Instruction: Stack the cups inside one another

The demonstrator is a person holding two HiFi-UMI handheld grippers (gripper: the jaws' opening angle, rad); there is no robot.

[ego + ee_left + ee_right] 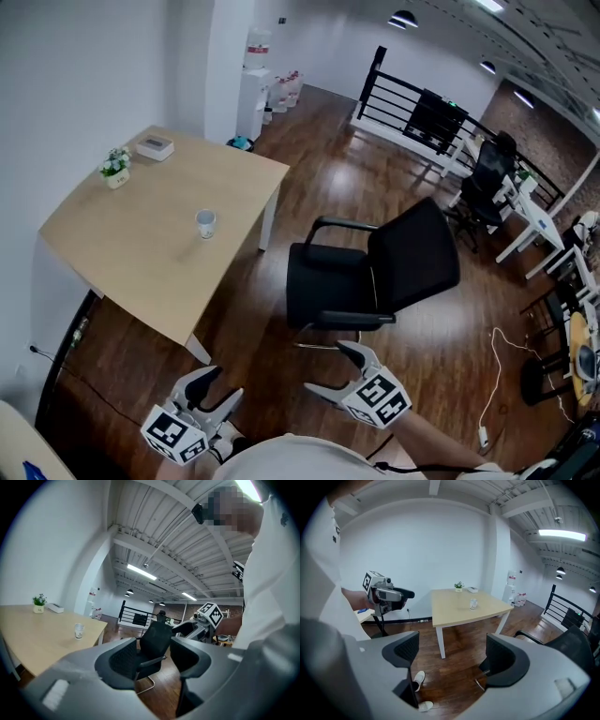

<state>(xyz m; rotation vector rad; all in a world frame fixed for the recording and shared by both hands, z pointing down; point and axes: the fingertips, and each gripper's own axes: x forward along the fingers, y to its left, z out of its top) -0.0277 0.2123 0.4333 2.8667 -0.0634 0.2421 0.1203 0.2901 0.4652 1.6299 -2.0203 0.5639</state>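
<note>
A single small white cup [205, 223] stands upright on the light wooden table [141, 253], far from both grippers. The left gripper view shows the cup [79, 631] at the left, and in the right gripper view the cup [474, 603] is small on the table [454, 610]. My left gripper [217, 386] is open and empty, held low over the floor near my body. My right gripper [330, 367] is open and empty too, just in front of the chair. Each gripper appears in the other's view: the right gripper [206, 618] and the left gripper [382, 594].
A black office chair [375, 272] stands between me and the table's right end. A small potted plant [115, 169] and a white box [155, 146] sit at the table's far corner. White slippers [417, 680] lie on the wooden floor. A black railing [412, 112] runs along the back.
</note>
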